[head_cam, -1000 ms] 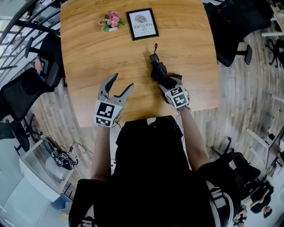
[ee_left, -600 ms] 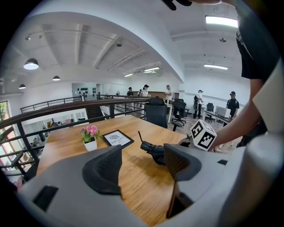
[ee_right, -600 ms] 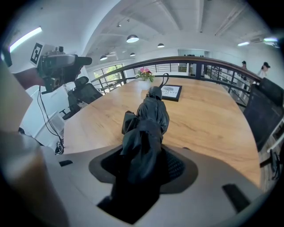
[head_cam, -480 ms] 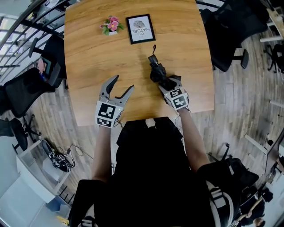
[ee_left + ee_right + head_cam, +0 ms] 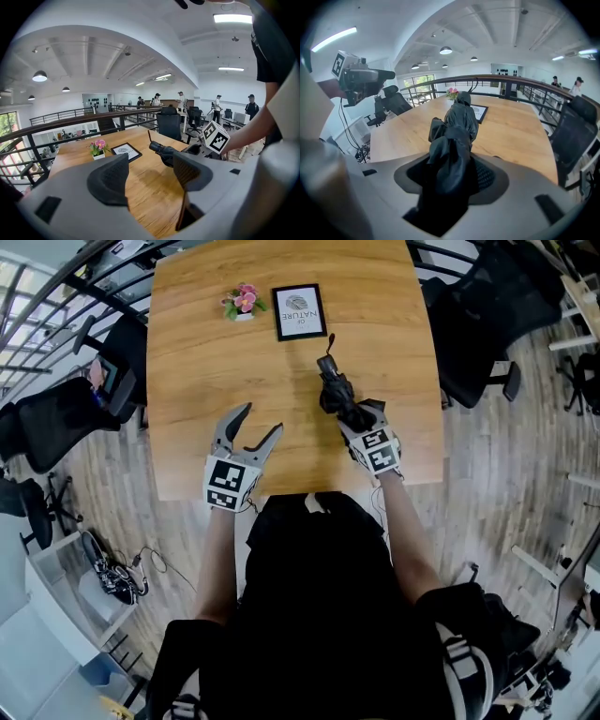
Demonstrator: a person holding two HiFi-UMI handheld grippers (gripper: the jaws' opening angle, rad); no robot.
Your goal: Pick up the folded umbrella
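The folded black umbrella (image 5: 336, 392) is clamped between the jaws of my right gripper (image 5: 354, 414), its strap end pointing toward the far side of the wooden table (image 5: 206, 371). In the right gripper view the dark fabric bundle (image 5: 452, 140) fills the gap between both pads and hangs above the tabletop. My left gripper (image 5: 249, 424) hovers over the near left part of the table, jaws spread with nothing between them. From the left gripper view the umbrella (image 5: 164, 151) and the right gripper's marker cube (image 5: 214, 137) show ahead to the right.
A framed card (image 5: 299, 311) and a small pot of pink flowers (image 5: 243, 303) stand at the table's far side. Black office chairs (image 5: 487, 315) ring the table on both sides. A railing (image 5: 506, 84) runs behind the table. People stand in the distance.
Both grippers have risen a little. The umbrella has come up with the right gripper, still gripped. The head view has shifted, so the table sits further right in the picture.
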